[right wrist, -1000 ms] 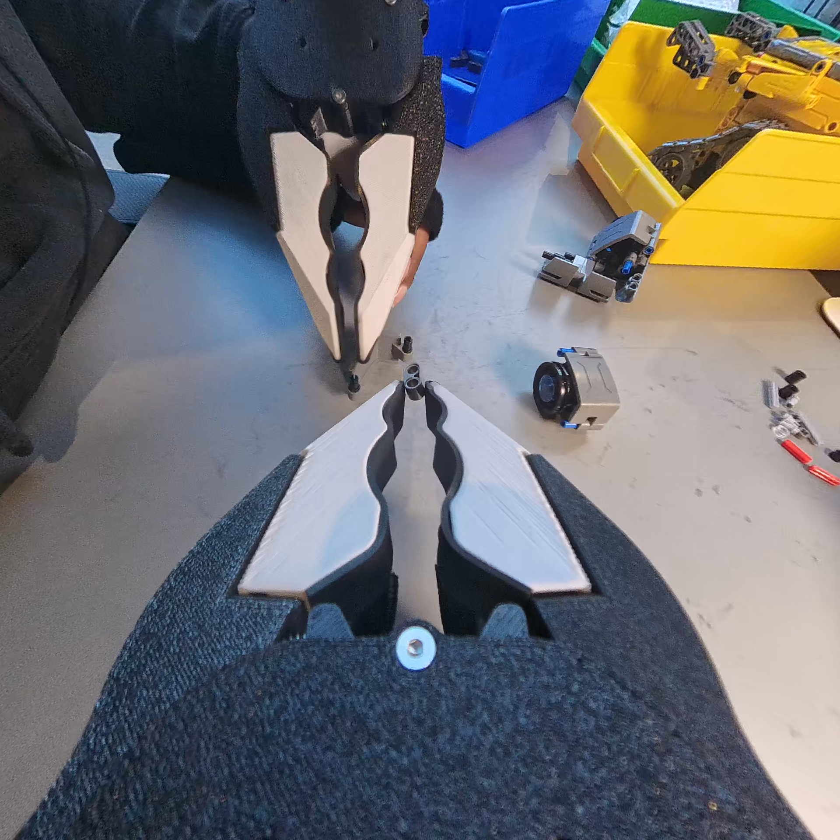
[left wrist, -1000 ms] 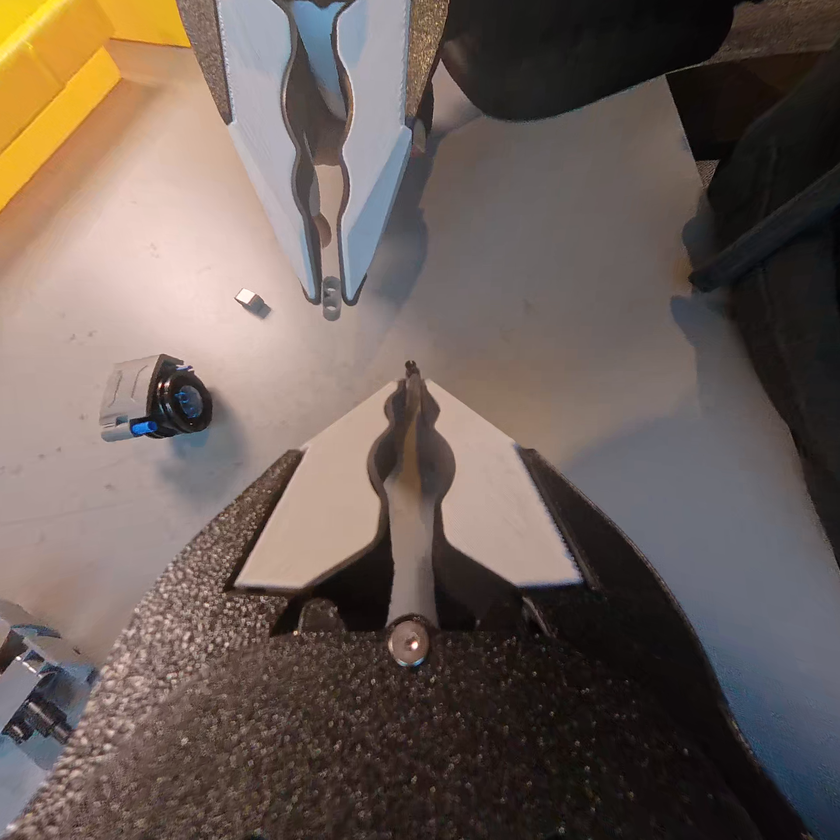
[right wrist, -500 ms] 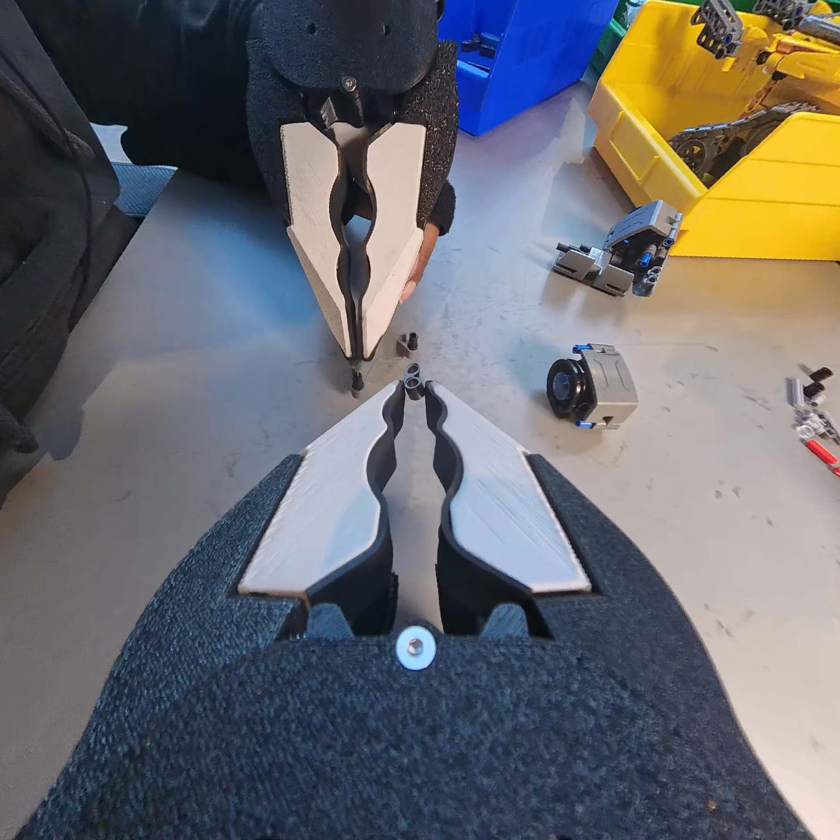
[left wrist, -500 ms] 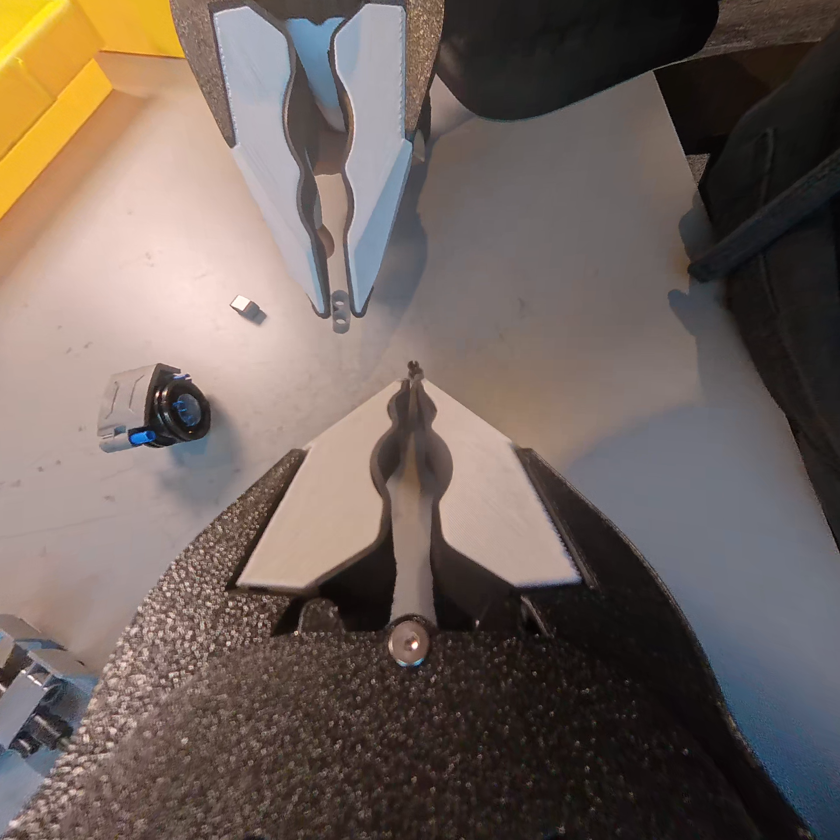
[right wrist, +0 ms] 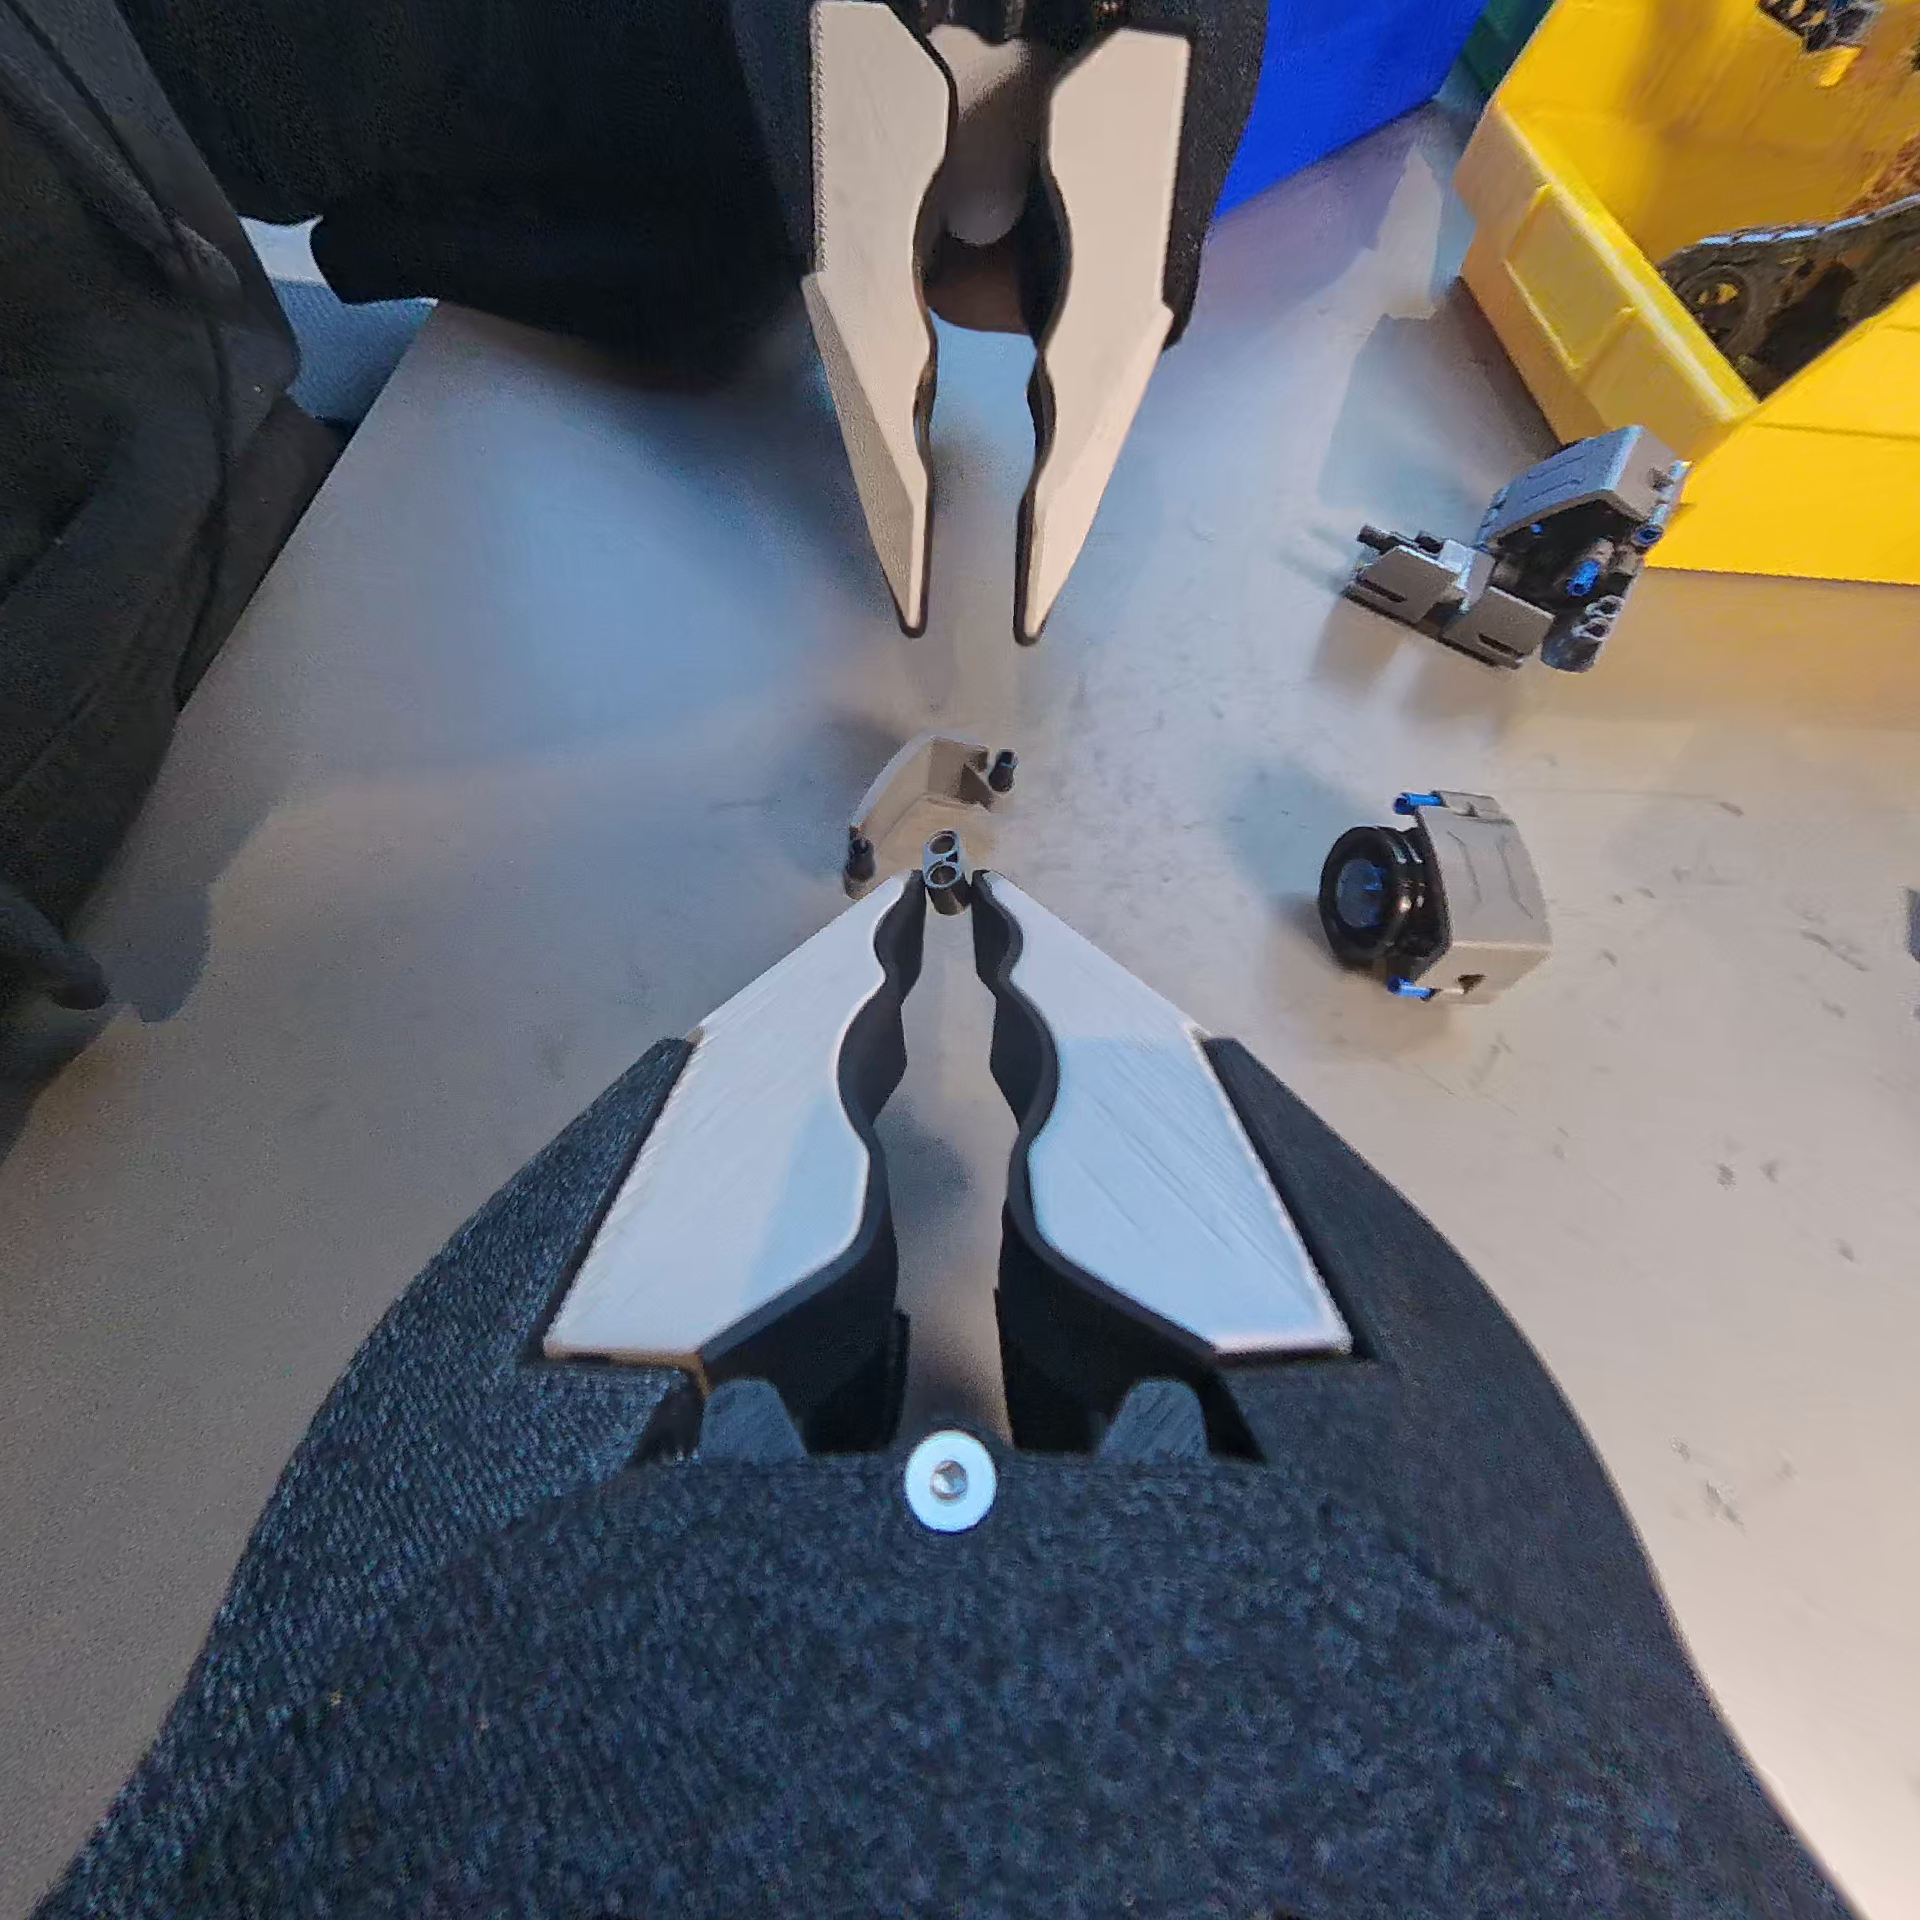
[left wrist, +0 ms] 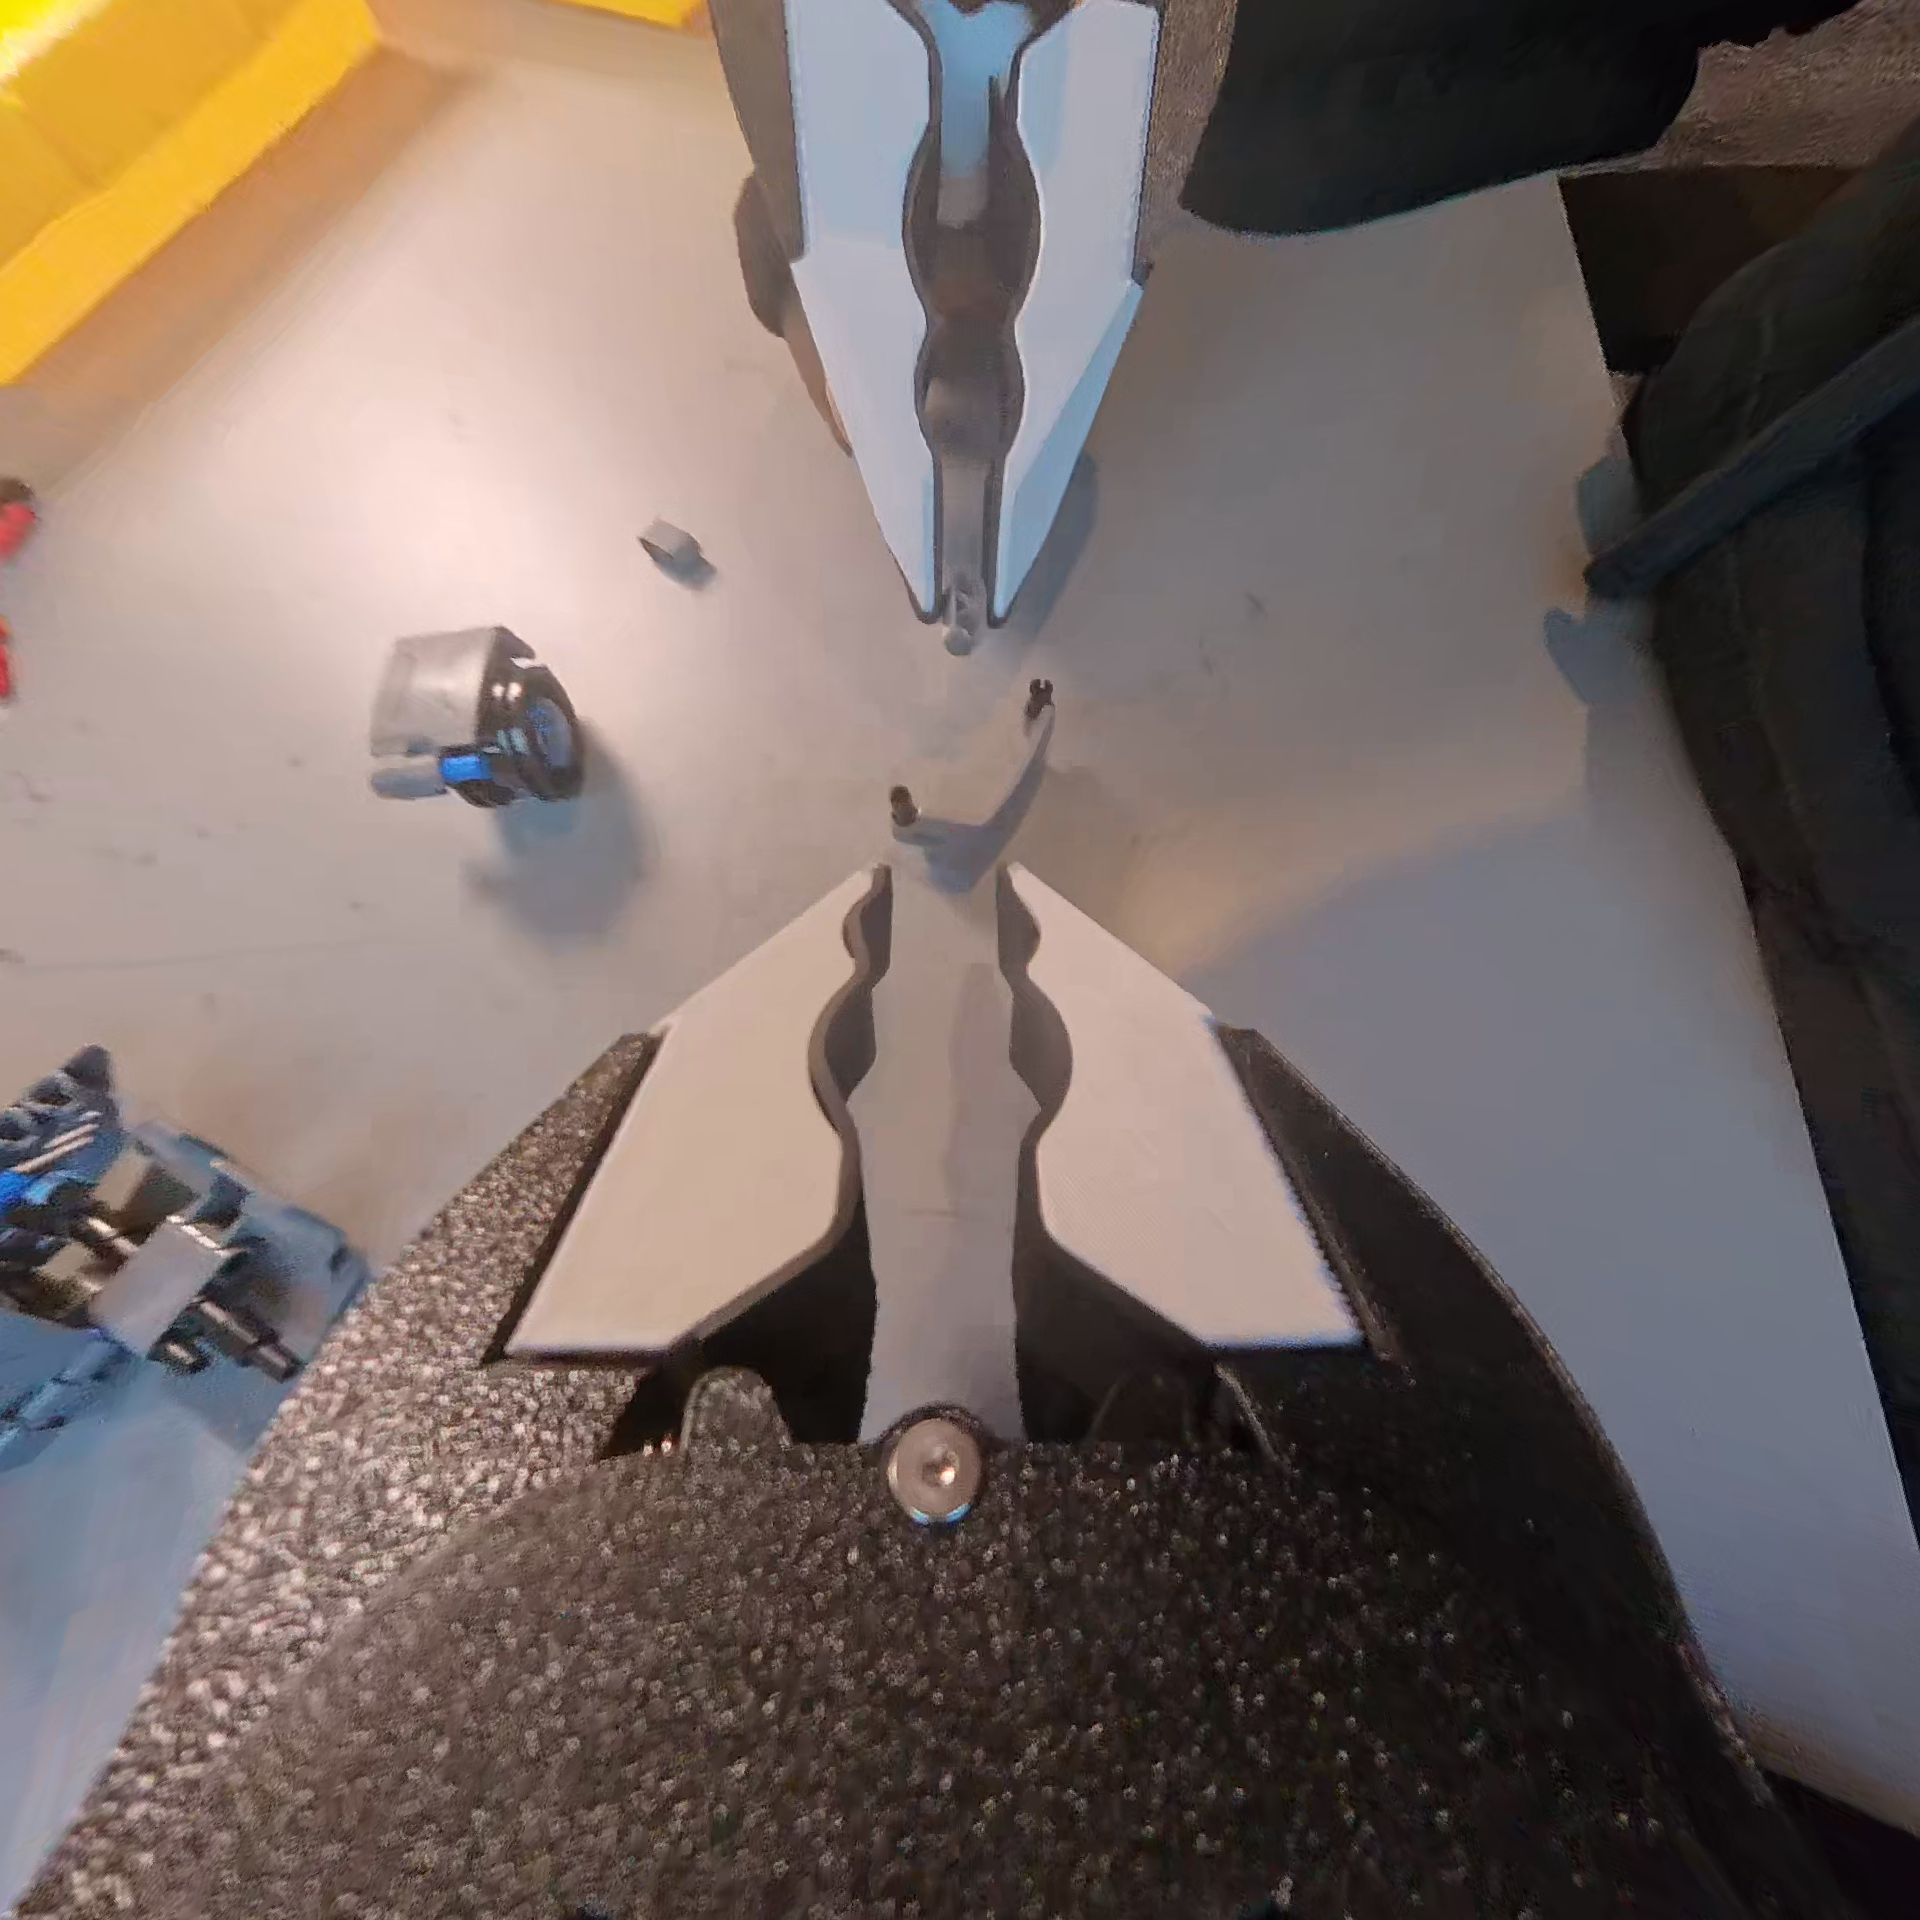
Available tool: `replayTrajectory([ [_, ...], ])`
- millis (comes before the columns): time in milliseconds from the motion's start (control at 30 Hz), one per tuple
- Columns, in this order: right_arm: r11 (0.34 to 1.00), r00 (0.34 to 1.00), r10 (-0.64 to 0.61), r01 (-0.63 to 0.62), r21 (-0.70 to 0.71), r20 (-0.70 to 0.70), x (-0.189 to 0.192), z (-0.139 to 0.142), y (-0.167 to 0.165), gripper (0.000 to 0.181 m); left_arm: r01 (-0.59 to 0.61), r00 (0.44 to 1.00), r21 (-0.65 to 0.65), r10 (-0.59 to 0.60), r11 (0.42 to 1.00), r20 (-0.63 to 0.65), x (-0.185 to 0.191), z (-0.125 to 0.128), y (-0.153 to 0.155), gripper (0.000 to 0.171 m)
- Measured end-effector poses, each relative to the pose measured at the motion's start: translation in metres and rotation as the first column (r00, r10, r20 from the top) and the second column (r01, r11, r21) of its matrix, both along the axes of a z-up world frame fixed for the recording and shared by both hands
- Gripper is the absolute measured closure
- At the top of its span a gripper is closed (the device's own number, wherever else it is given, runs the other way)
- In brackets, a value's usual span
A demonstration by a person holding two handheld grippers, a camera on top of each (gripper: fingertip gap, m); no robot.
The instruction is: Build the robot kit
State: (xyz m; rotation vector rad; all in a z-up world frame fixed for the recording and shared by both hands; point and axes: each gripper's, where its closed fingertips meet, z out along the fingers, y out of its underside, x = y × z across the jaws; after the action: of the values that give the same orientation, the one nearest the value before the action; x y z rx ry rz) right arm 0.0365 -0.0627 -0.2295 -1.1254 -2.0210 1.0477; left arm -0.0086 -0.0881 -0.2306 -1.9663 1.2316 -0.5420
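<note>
Between the two grippers, a grey angled plastic bracket with black pins (right wrist: 920,795) is lying free on the grey tabletop (right wrist: 520,644). Left gripper (left wrist: 943,878) is sitting just behind it, jaws apart, holding nothing. Right gripper (right wrist: 945,883) is pinching a small dark two-hole connector (right wrist: 943,857) at its tips, just beside the bracket.

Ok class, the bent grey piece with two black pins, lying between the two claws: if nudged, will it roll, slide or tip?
The bent grey piece looks like hard moulded plastic, so it probably stays stiff. It is small and thin, so likely light. It shows no round side, so on the smooth table it should slide rather than roll.
</note>
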Motion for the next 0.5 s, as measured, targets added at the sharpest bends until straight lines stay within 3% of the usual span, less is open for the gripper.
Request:
replayTrajectory([
  [133, 0.999, 0.999, 0.031, -0.032, 0.026, 0.033, 0.0, -0.007, -0.008, 0.174, 0.026, 0.999, -0.033, -0.027, 0.999, -0.046, 0.008, -0.017, 0.0, 0.149],
  [500, 0.996, 0.994, 0.084, -0.086, 0.036, 0.075, 0.005, -0.013, -0.023, 0.174, -0.013, 1.0, 0.003, 0.013, 1.0, -0.003, 0.014, -0.017, 0.027, 0.158],
])
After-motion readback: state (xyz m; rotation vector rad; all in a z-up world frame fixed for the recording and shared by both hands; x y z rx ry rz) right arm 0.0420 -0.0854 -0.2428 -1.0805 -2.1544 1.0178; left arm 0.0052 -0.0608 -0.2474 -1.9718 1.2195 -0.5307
